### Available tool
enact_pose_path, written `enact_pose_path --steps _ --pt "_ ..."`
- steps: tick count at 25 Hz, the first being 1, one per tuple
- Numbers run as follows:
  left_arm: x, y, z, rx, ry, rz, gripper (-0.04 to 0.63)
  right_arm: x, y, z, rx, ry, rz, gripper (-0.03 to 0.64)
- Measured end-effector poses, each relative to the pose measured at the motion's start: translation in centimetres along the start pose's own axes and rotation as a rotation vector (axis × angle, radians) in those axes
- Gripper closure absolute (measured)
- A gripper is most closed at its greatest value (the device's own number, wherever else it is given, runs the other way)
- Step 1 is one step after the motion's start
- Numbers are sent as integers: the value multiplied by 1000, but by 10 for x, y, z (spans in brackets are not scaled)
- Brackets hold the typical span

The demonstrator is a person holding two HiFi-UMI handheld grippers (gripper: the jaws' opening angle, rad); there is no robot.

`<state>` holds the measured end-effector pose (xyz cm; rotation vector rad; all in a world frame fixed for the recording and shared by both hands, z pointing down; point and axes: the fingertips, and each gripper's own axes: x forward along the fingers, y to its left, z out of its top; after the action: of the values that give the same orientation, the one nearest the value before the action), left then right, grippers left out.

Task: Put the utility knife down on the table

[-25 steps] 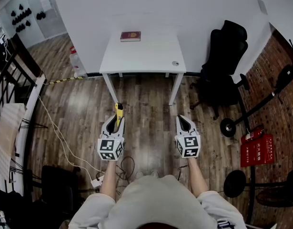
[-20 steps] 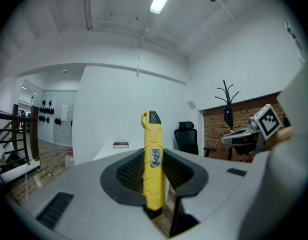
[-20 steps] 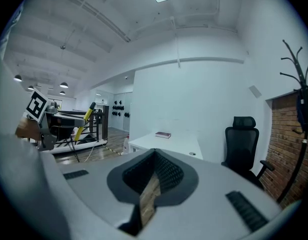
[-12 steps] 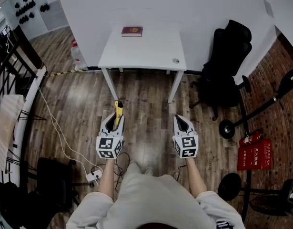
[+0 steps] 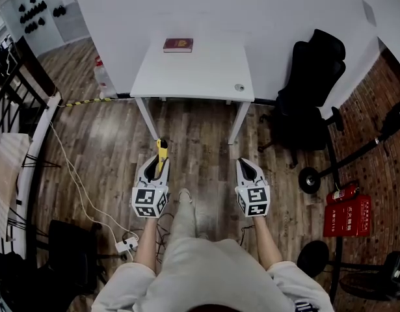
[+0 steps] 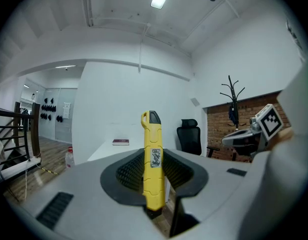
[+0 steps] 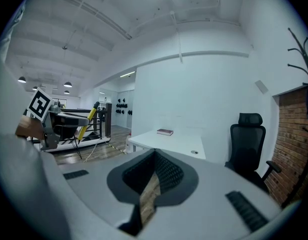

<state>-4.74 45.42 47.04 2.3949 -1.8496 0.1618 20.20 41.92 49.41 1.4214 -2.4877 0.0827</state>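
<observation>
The left gripper (image 5: 159,166), at the middle left of the head view, squeezes a yellow utility knife (image 6: 152,164) that sticks out past its tips. The right gripper (image 5: 247,166), at the middle right, has its jaws nearly together with nothing in them. Both are well apart from the white table (image 5: 206,77) near the top, where a dark red book (image 5: 178,45) lies.

The yellow utility knife (image 6: 152,159), black at its tip, is being gripped upright in the left gripper's (image 5: 159,164) jaws, pointing toward the white table (image 5: 200,70) standing farther off, well apart.
</observation>
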Motion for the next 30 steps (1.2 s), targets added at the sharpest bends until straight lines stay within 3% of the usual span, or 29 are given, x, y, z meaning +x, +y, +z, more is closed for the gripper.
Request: enact_pose_path --steps 12,30 --pt "124 57 -2 -30 12 -38 486 117 -38 13 -8 37 -26 620" --pt "333 190 55 -15 10 -116 486 331 -95 94 0 35 -106 620"
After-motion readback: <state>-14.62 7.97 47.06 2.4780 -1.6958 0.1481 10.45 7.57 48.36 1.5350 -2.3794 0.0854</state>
